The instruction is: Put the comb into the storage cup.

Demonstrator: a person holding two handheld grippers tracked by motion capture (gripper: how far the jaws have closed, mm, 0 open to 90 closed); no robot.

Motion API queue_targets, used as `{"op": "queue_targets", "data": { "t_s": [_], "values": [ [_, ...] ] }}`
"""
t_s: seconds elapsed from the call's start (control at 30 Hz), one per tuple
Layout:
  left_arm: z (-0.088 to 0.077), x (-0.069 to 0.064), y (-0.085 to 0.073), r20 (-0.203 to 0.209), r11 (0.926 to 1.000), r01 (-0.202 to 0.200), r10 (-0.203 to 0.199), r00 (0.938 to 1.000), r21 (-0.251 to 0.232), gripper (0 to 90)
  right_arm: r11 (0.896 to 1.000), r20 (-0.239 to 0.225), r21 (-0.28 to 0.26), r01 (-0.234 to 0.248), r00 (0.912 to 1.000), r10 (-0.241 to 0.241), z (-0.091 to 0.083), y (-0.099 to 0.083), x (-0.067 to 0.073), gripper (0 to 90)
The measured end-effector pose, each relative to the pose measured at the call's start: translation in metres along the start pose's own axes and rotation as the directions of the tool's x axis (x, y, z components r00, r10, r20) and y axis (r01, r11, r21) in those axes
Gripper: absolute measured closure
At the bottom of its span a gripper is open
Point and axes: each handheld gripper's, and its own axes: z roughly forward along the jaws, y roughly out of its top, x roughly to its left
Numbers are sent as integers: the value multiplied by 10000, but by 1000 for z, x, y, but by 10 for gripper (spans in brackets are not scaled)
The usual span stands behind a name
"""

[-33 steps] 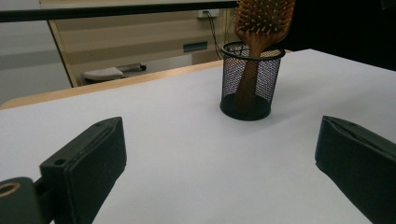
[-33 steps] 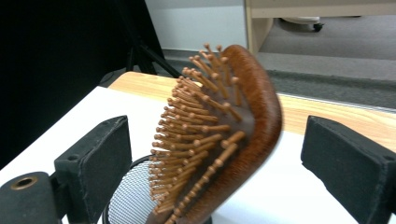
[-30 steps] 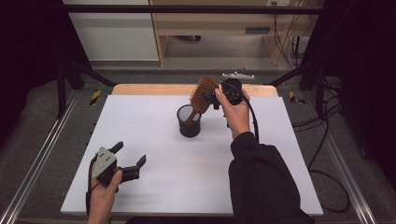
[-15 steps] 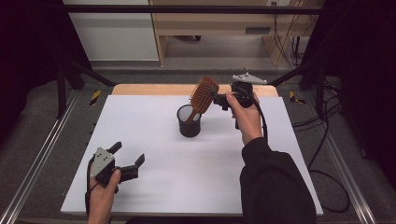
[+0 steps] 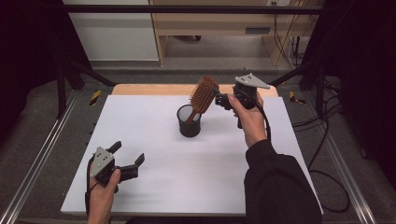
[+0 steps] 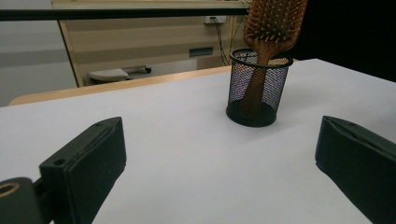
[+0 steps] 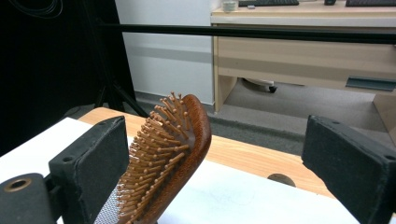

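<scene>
A wooden paddle hairbrush [image 5: 204, 93] stands handle-down in a black mesh cup [image 5: 189, 121] at the back middle of the white table, its head leaning right. My right gripper [image 5: 220, 100] is held just right of the brush head, level with it and open. In the right gripper view the bristled head [image 7: 173, 154] rises between the wide jaws [image 7: 224, 144], close to the left one, and the pads do not press on it; the jaws have just been opening a little. My left gripper [image 5: 128, 152] rests open and empty at the front left, facing the cup [image 6: 257, 88] and brush [image 6: 273, 23].
The white table top [image 5: 140, 116] has a wooden strip [image 5: 154, 88] along its back edge. Metal rails [image 5: 42, 154] run down both sides. A light wooden desk [image 5: 224, 23] stands beyond the table. A black cable [image 5: 327, 154] trails off to the right.
My right gripper has drawn back to the right, off the brush head, and now stands clear of it. The brush stays leaning in the cup. The left gripper has not moved.
</scene>
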Motion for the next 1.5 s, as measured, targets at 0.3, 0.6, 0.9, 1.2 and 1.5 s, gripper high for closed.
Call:
{"op": "queue_targets", "data": {
  "t_s": [0.3, 0.6, 0.9, 1.2, 1.5],
  "values": [
    [-1, 1, 0, -47, 9999, 101, -102, 9999, -70, 23, 9999, -102, -148, 50, 9999, -51, -6, 1, -1, 53],
    [-1, 2, 0, -43, 9999, 103, -103, 9999, -97, 23, 9999, -174, -128, 90, 9998, -93, -9, 3, -2, 45],
    [-2, 2, 0, -34, 9998, 105, -105, 9999, -138, 23, 9987, -88, -322, 390, 9992, -393, -14, 2, -5, 45],
    [-4, 4, -1, -54, 9996, 220, -221, 9997, -167, 23, 9974, -89, -660, 282, 9995, -289, -30, 1, -11, 44],
    [-8, 9, -2, -260, 9987, 408, -415, 9988, -291, 23, 9941, 114, -1079, -101, 9999, 114, -61, -4, -28, 34]
  ]
}}
